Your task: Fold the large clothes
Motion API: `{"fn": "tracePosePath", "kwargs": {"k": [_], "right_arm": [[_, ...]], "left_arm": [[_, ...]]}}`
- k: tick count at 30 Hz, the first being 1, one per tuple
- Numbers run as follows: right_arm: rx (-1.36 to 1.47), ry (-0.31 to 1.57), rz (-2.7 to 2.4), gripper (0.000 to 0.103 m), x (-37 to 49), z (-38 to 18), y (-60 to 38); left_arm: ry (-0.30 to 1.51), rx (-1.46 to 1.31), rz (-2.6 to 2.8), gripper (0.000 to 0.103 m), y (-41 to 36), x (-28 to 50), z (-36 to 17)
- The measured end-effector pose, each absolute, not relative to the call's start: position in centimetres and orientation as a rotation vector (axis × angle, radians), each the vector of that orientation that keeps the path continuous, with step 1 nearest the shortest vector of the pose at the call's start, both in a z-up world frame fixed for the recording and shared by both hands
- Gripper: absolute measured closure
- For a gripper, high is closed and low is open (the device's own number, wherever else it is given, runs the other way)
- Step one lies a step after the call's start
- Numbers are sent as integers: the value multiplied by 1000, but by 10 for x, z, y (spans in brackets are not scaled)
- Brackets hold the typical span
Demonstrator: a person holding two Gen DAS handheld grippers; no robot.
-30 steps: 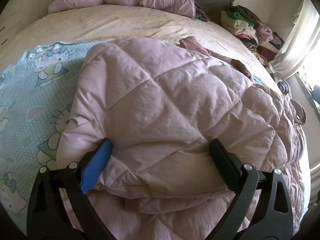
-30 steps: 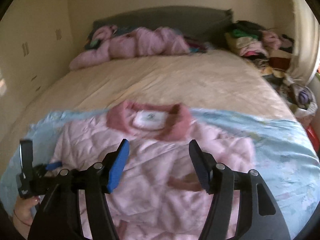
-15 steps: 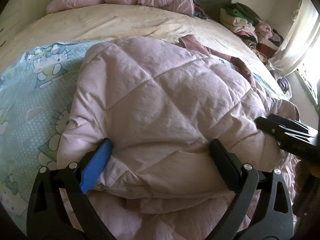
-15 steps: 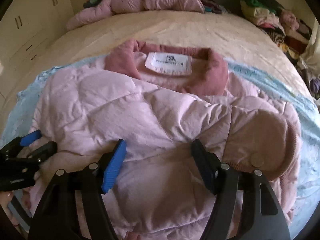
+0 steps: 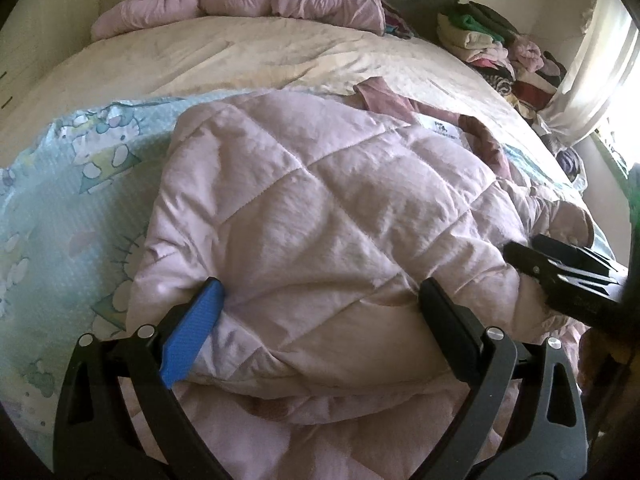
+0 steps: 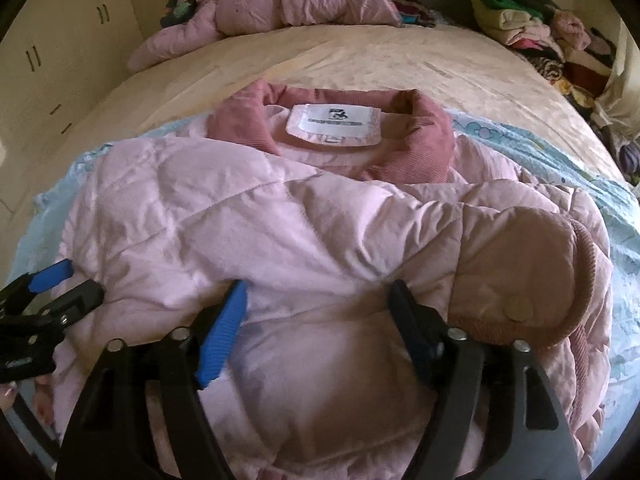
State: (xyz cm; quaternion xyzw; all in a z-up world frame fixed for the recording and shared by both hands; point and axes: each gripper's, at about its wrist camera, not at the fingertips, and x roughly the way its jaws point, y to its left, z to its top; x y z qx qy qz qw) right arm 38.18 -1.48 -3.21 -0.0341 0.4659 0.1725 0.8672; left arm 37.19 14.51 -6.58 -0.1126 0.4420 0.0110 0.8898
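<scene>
My pink quilted jacket [image 6: 304, 232] lies on the Hello Kitty sheet [image 5: 92, 148], collar [image 6: 424, 120] pointing away; its white label [image 6: 333, 125] is unreadable (blurred). Both my left gripper [image 5: 320, 304] and right gripper [image 6: 316, 304] stand spread apart against it.

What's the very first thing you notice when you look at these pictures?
A big puffy pink jacket fills the middle, lying on a pale blue cartoon blanket on the bed. The left gripper and right gripper are both open, with the jacket's near edge bulging between their fingers. At the far end of the bed lies a crumpled pink bundle.
</scene>
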Motion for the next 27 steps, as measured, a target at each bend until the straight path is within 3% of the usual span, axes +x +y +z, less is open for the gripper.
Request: {"fn": "tracePosePath", "kwargs": {"k": [4,9,27], "right_arm": [[-86,969,370,19,372,-23,-15],[-12,958,382,5,364,-17,-23],[14,921,394,4,334,12,-30]], "left_arm": [[914,-207,48,10,147,371,-59],[923,-209,43,9,150,371,-55],[887,-201,60,10,158,357,-19]]}}
